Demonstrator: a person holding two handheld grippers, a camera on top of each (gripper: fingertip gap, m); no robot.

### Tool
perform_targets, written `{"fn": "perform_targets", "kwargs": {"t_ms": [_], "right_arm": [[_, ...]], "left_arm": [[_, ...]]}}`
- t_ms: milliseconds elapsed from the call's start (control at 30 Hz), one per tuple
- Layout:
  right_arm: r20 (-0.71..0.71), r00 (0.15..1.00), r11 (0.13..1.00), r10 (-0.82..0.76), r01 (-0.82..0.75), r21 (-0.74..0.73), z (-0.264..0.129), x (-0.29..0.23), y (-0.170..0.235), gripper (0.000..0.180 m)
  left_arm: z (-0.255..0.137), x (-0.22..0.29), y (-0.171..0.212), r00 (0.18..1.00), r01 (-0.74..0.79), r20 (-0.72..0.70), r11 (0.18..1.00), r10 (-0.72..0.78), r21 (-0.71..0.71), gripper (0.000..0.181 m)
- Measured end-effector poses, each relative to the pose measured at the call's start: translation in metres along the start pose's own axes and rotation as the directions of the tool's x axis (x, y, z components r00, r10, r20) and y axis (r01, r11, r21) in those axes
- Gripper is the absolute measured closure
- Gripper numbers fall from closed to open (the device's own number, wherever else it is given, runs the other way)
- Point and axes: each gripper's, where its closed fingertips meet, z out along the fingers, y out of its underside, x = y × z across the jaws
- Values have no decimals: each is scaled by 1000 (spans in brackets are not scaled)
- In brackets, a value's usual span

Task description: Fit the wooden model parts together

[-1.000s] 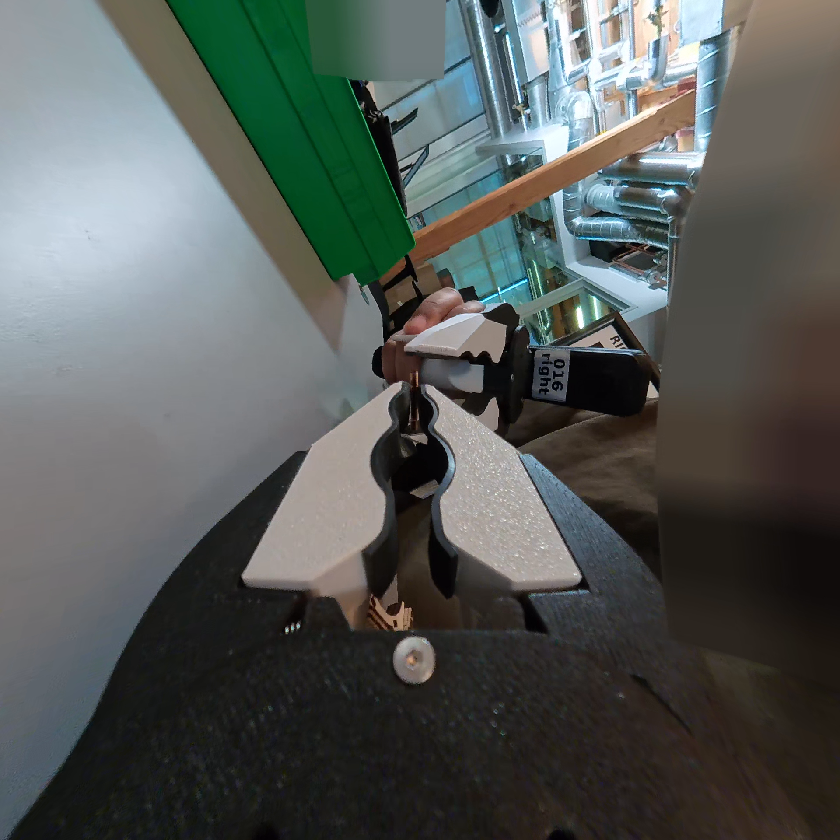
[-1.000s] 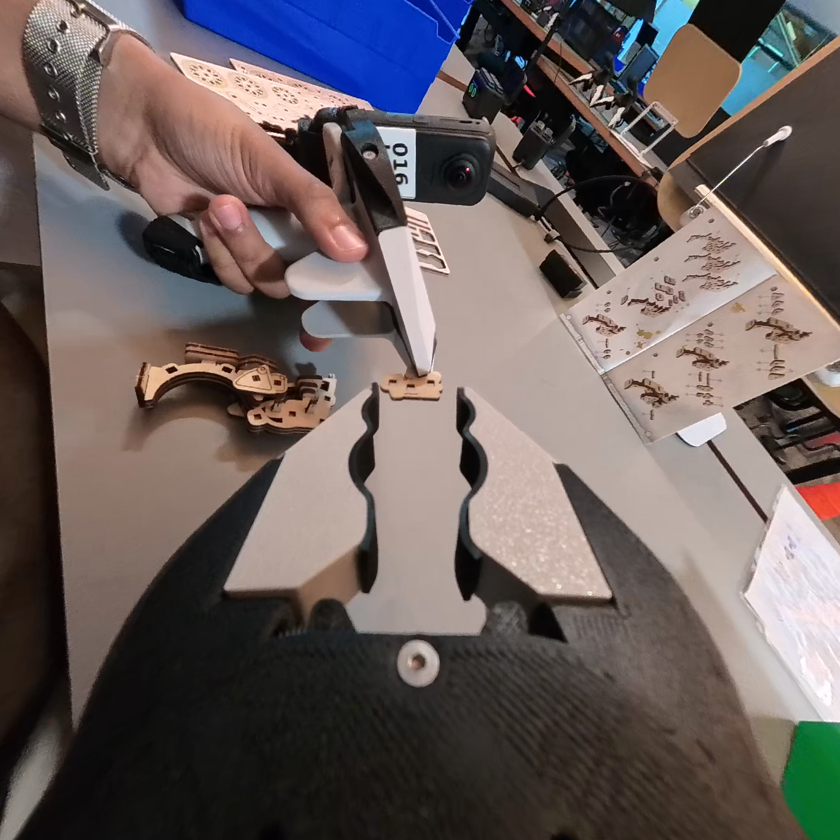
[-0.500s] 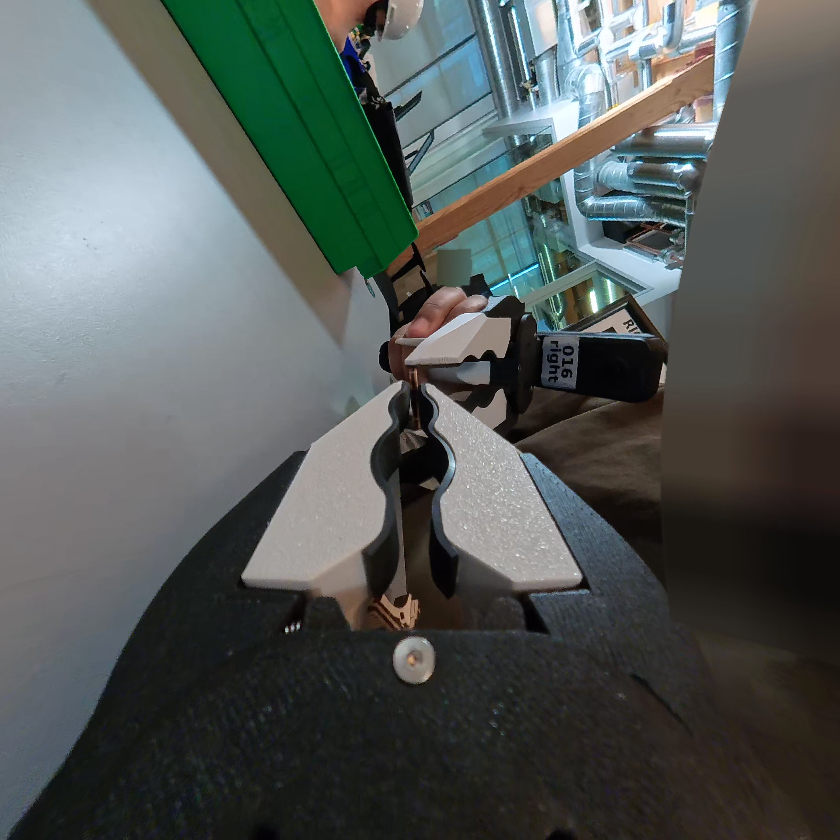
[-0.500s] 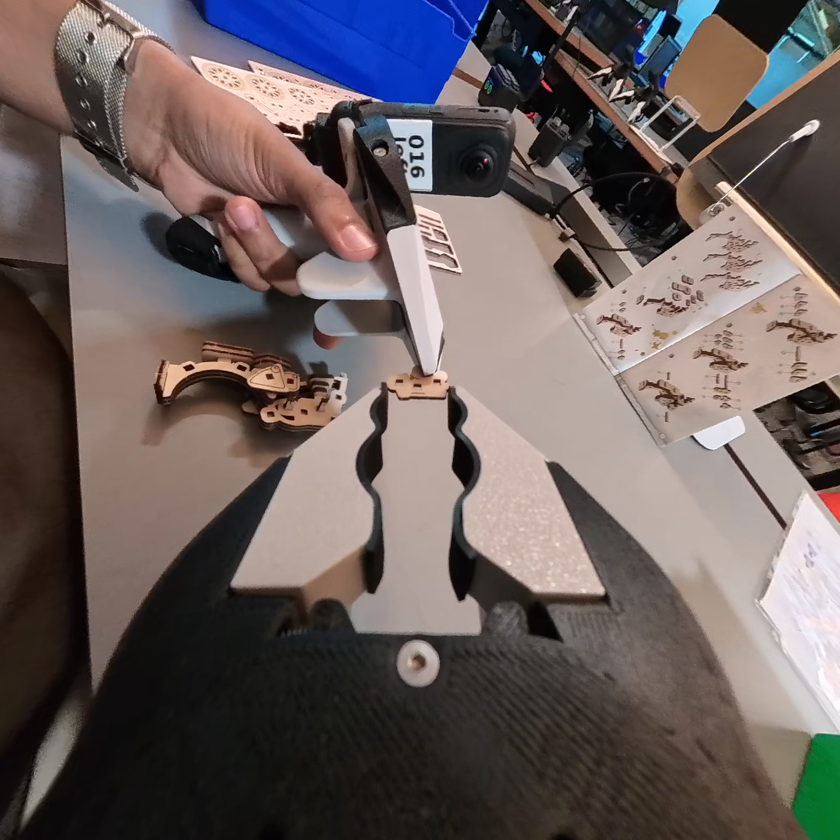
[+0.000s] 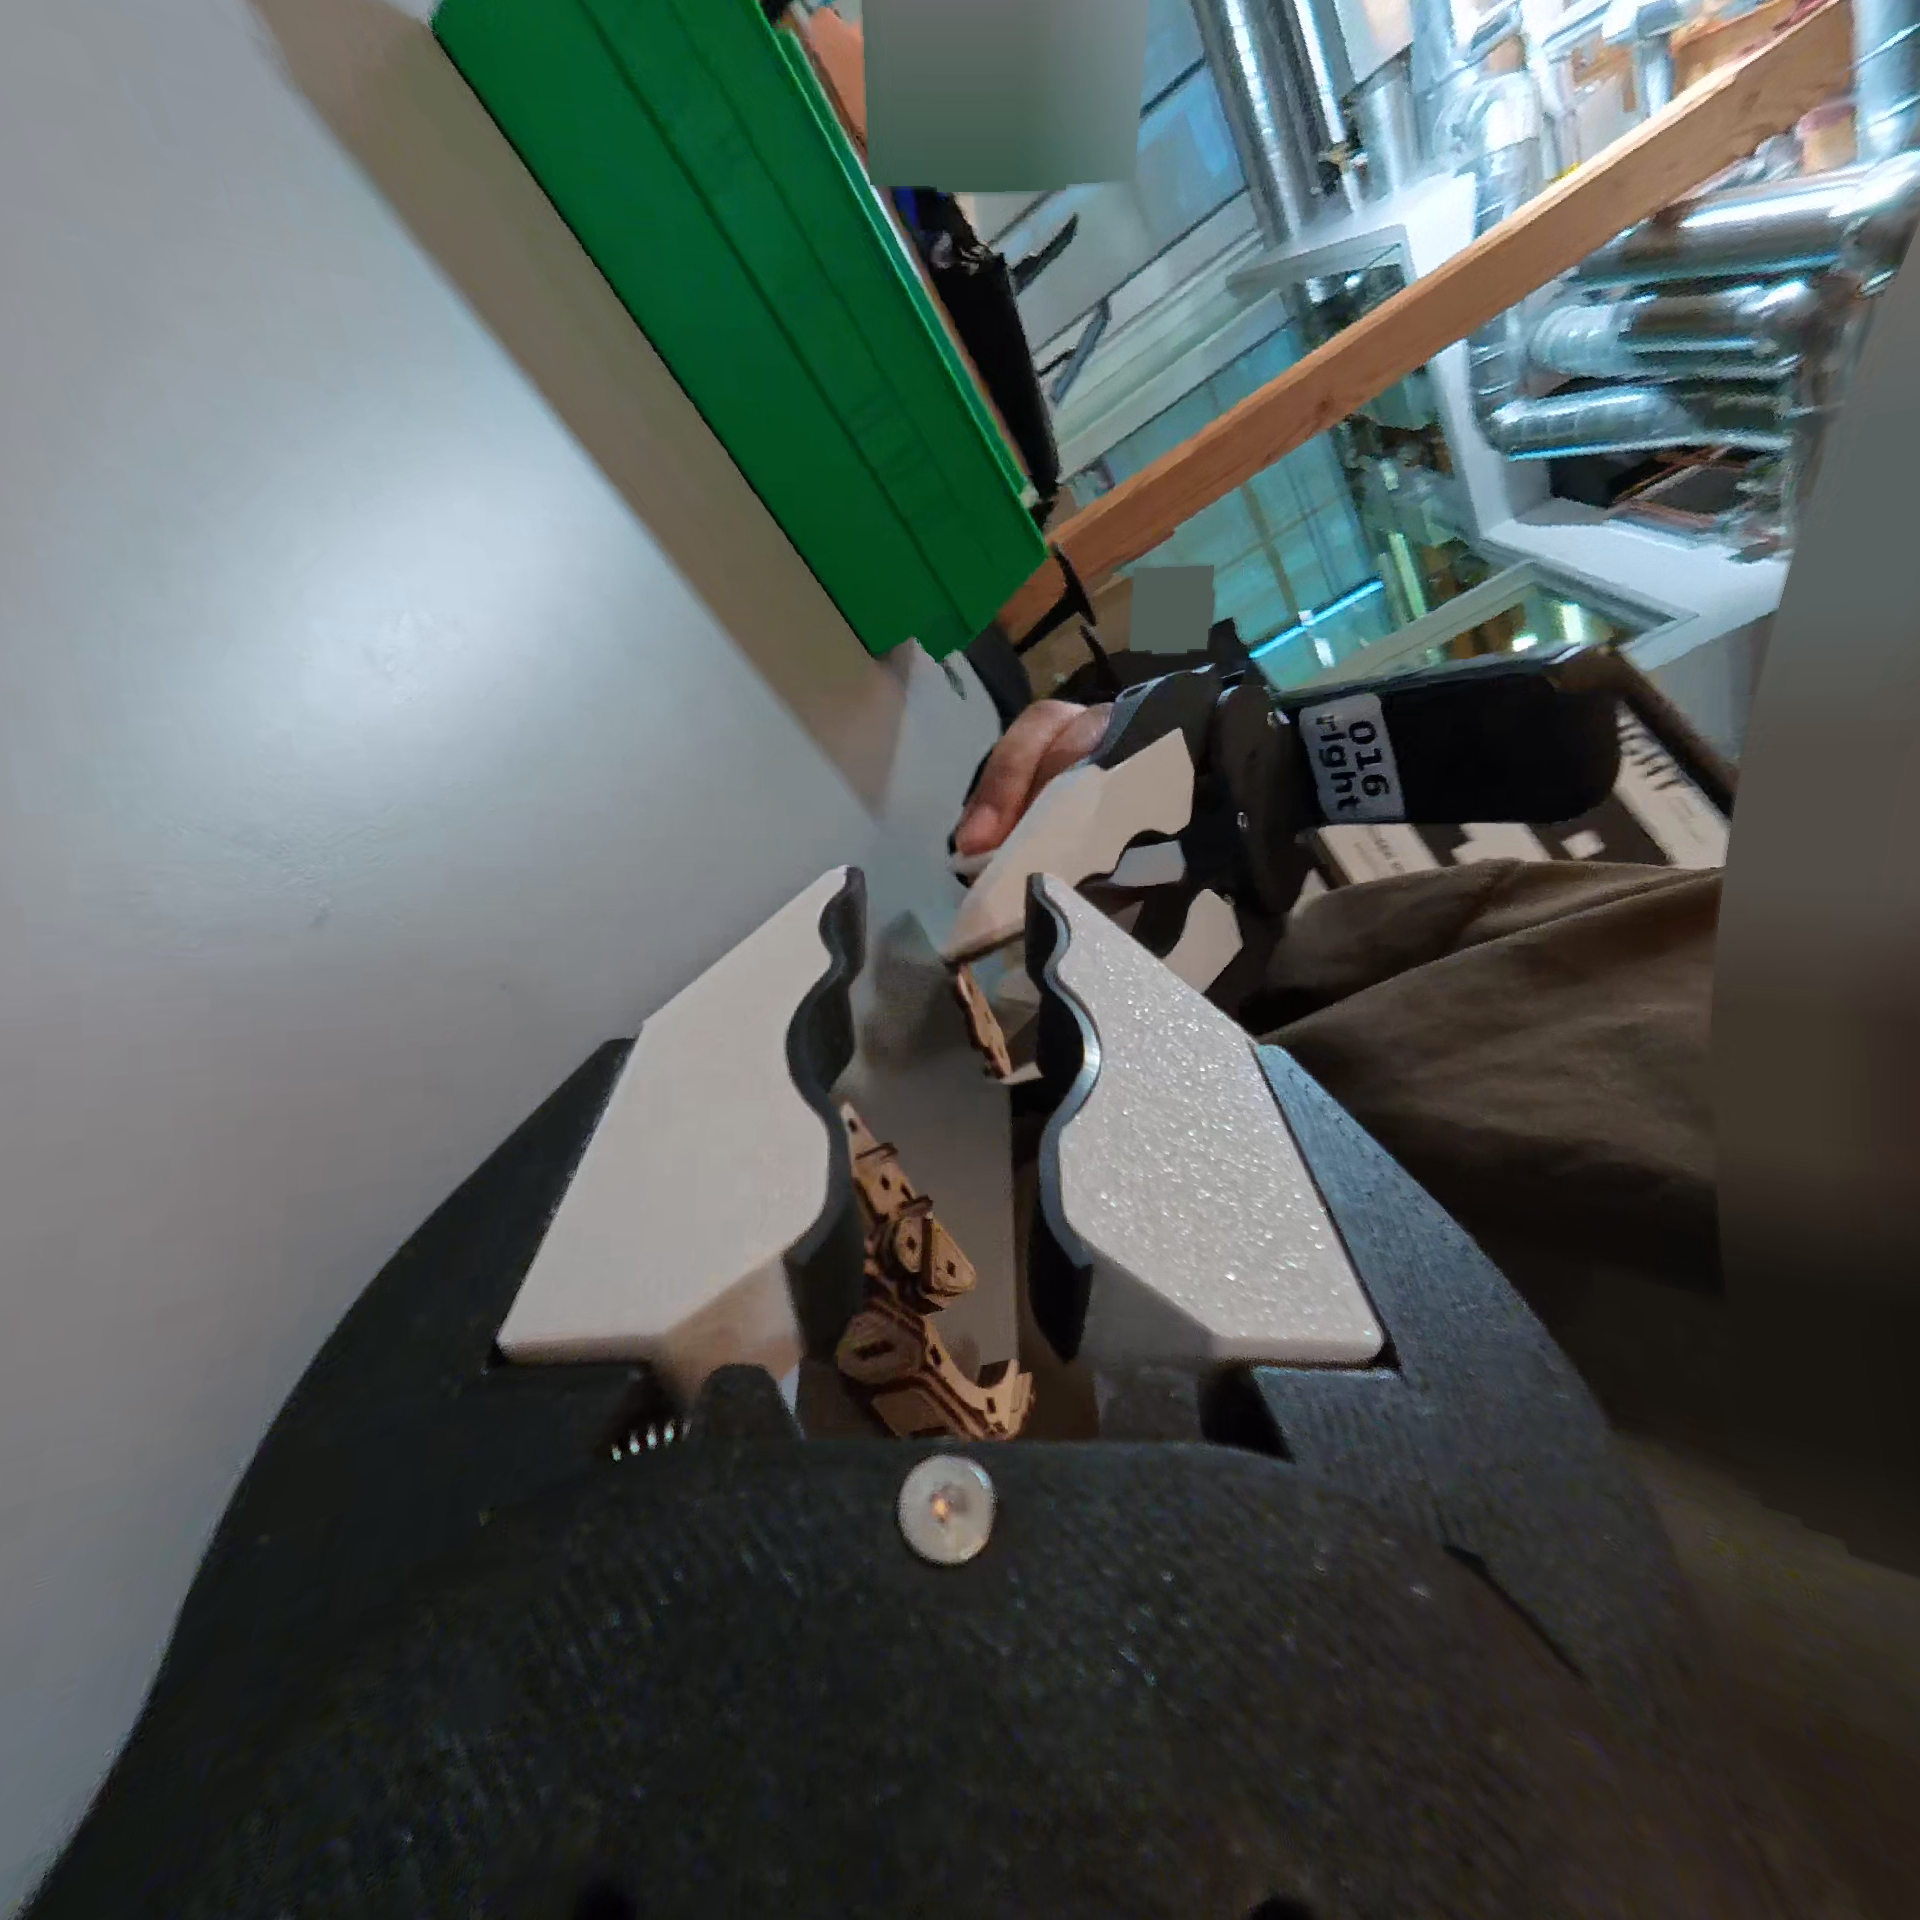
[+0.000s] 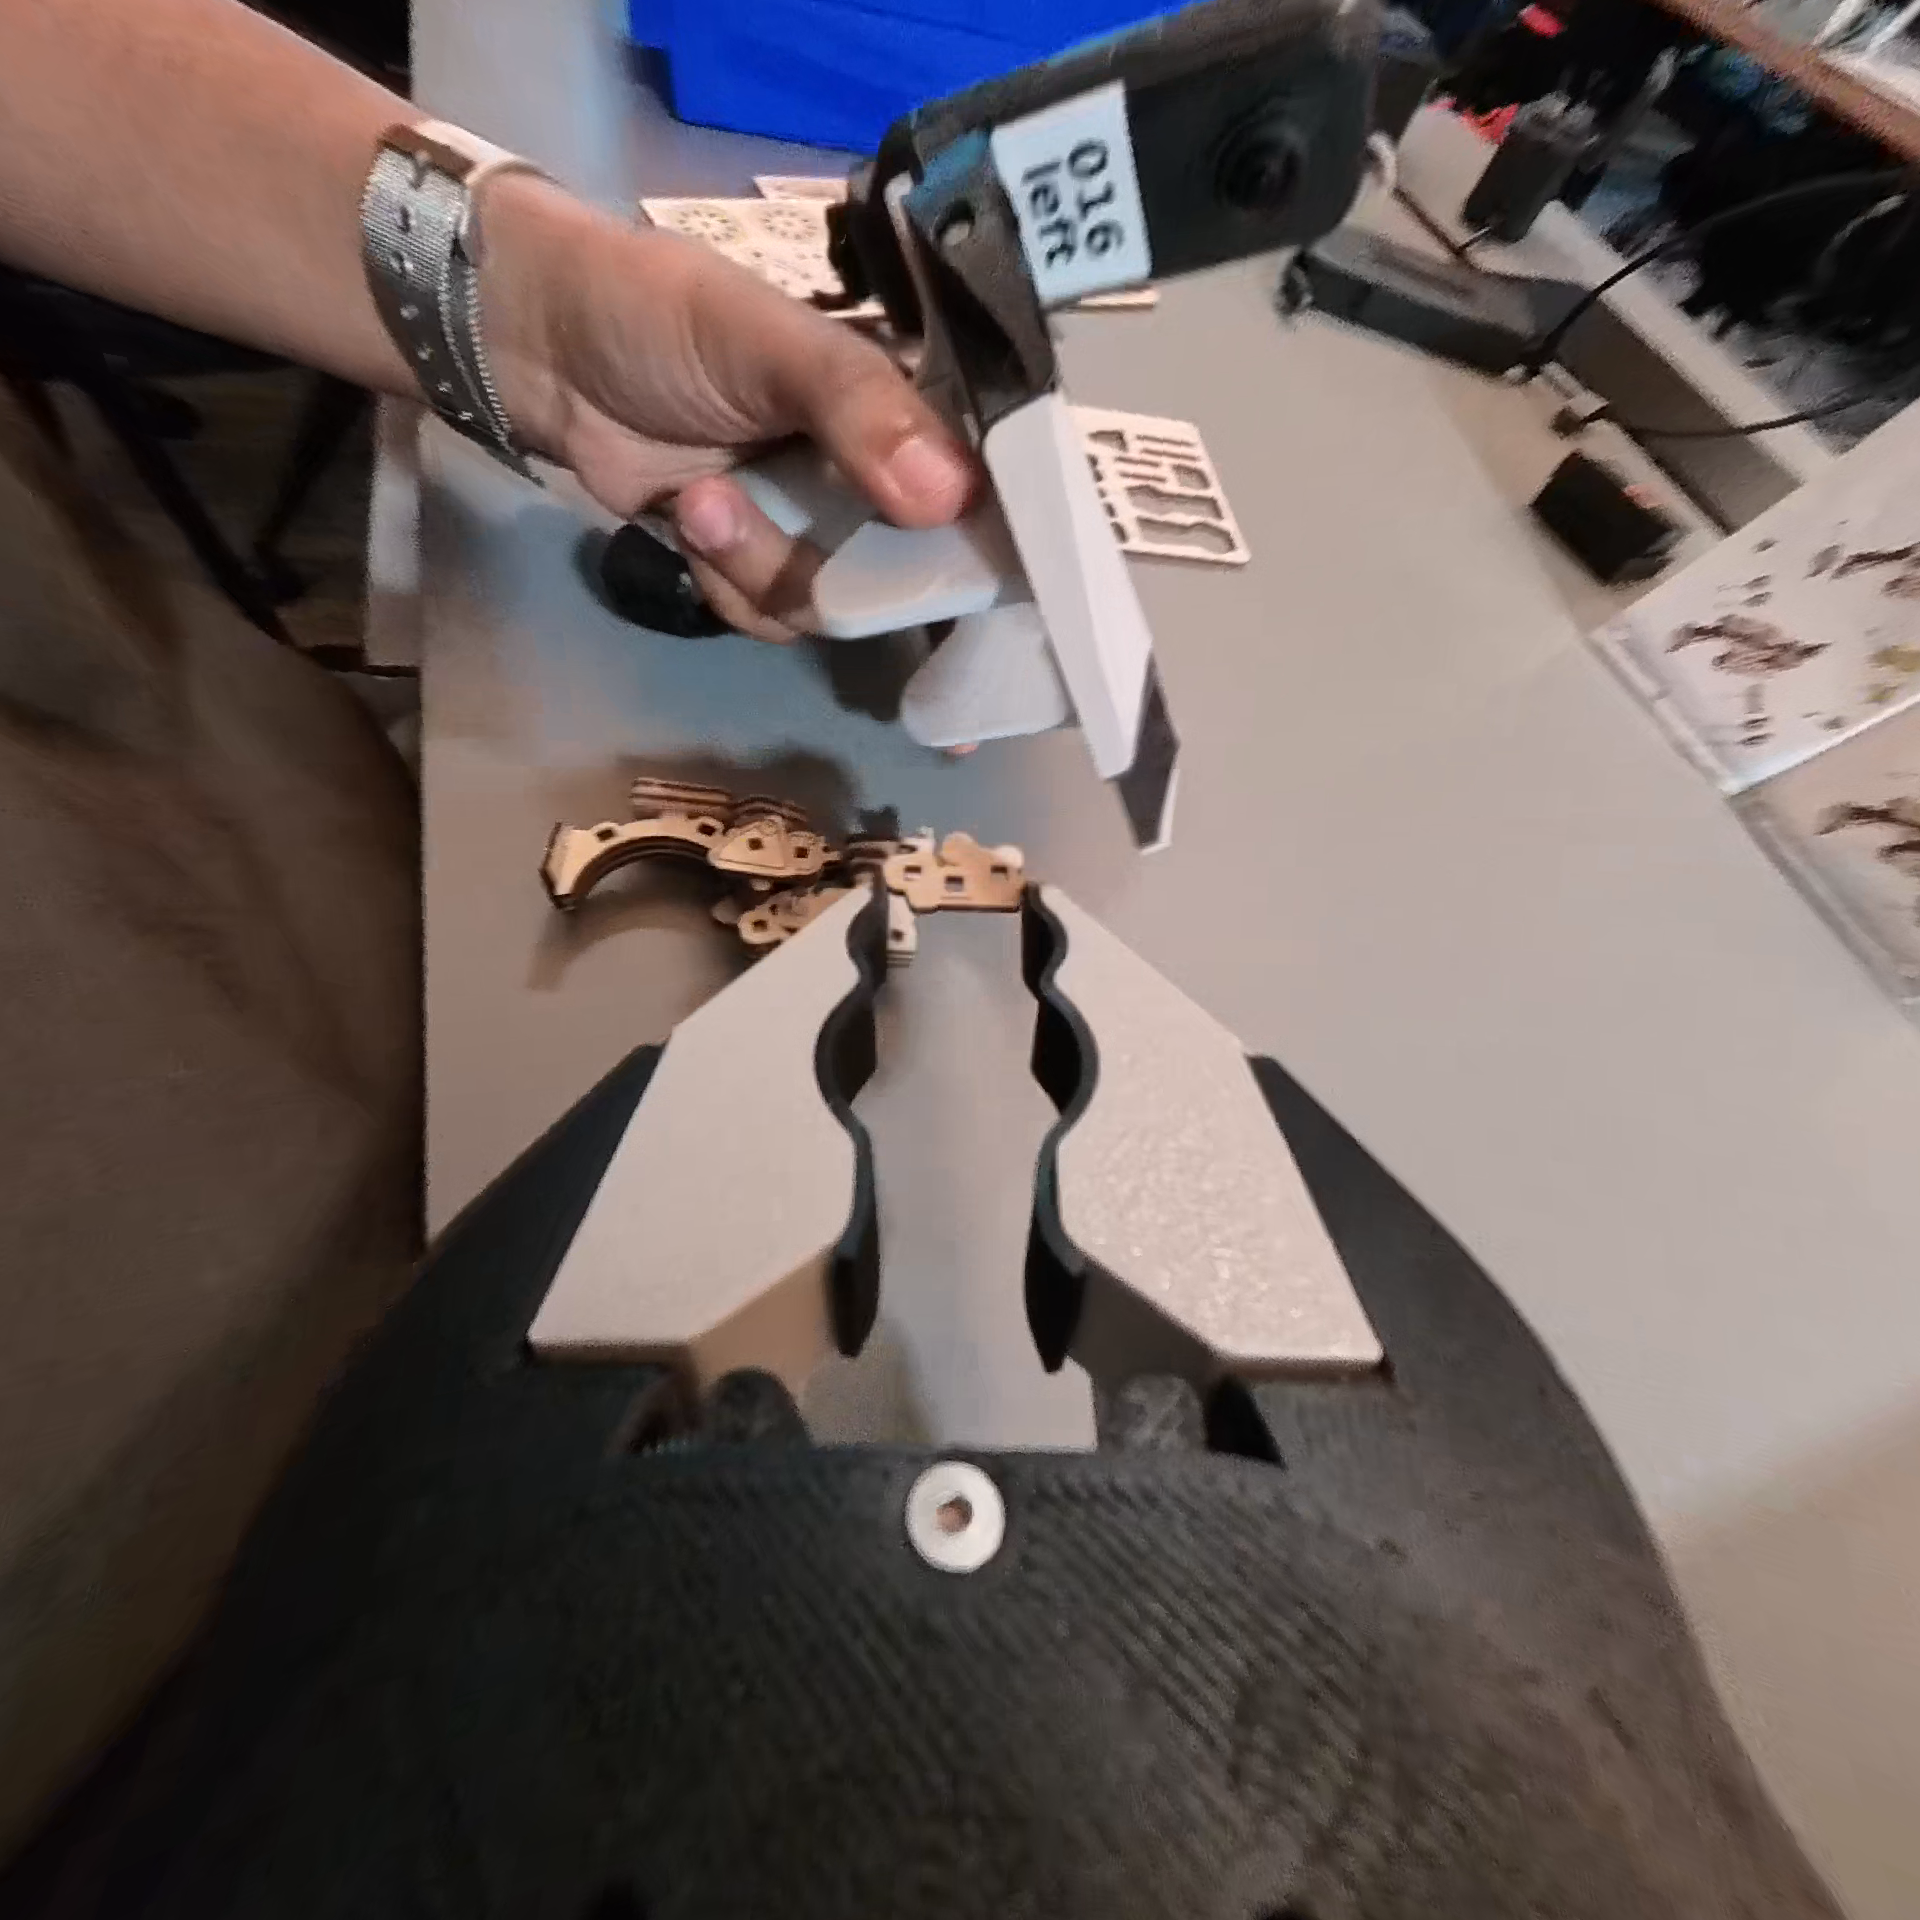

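The grey table [image 6: 1455, 1039] fills the right wrist view, with a blue bin [image 6: 790, 52] at 12 o'clock, printed instruction sheets [image 6: 1787, 665] at 3 o'clock and a punched wooden part sheet [image 6: 1164, 488] near the middle.

The part-built wooden model [image 6: 717, 862] lies flat on the table at about 10 o'clock from the right gripper's tips. The right gripper [image 6: 954, 906] is clamped across the ends of a small slotted wooden plate [image 6: 961, 883], which is pinched between its two fingertips and sits touching, or just beside, the model's near end; I cannot tell whether any tab is seated.

The left gripper [image 6: 1143, 821] hangs above the table at 1 o'clock from the plate, fingers spread and holding nothing. In the left wrist view, the same left gripper [image 5: 940, 904] shows a clear gap between its fingers, with the plate [image 5: 982, 1023] and the right gripper [image 5: 961, 940] beyond it and the model [image 5: 914, 1299] low between the fingers.

The step in hand looks like joining the plate to the model. To do it well, I would bring the free left gripper down onto the model's body to pin it, then slide the plate in squarely along the table, aligning tab with slot before pressing. Pushing at an angle could skate the loose model away or snap a thin tab.
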Motion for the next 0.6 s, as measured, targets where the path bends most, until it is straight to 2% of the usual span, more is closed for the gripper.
{"fn": "perform_targets", "kwargs": {"t_ms": [133, 200, 267, 400, 500, 567, 600], "right_arm": [[88, 994, 998, 57, -57, -1, 1, -7, 3, 155], [107, 992, 998, 71, -70, -6, 1, -8, 5, 155], [128, 988, 997, 82, -83, -1, 2, -11, 4, 156], [202, 973, 993, 110, -115, 13, 7, -24, -4, 156], [184, 980, 997, 73, -66, -46, 16, -28, 4, 156], [166, 985, 997, 51, -40, -70, 19, -29, 8, 155], [162, 986, 997, 46, -34, -73, 20, -29, 8, 155]], "left_arm": [[-11, 5, 7, 978, -142, 144, 988, 149, -57, 133], [-23, -1, 29, 922, -236, 271, 956, 276, -172, 122], [-37, -11, 52, 852, -286, 379, 928, 361, -239, 121], [-37, 1, 80, 901, -199, 339, 953, 270, -229, 123], [-37, -8, 84, 886, -206, 355, 940, 297, -272, 131], [-36, -11, 88, 900, -184, 337, 941, 277, -284, 142], [-34, -9, 88, 907, -175, 328, 945, 264, -277, 142]]}}
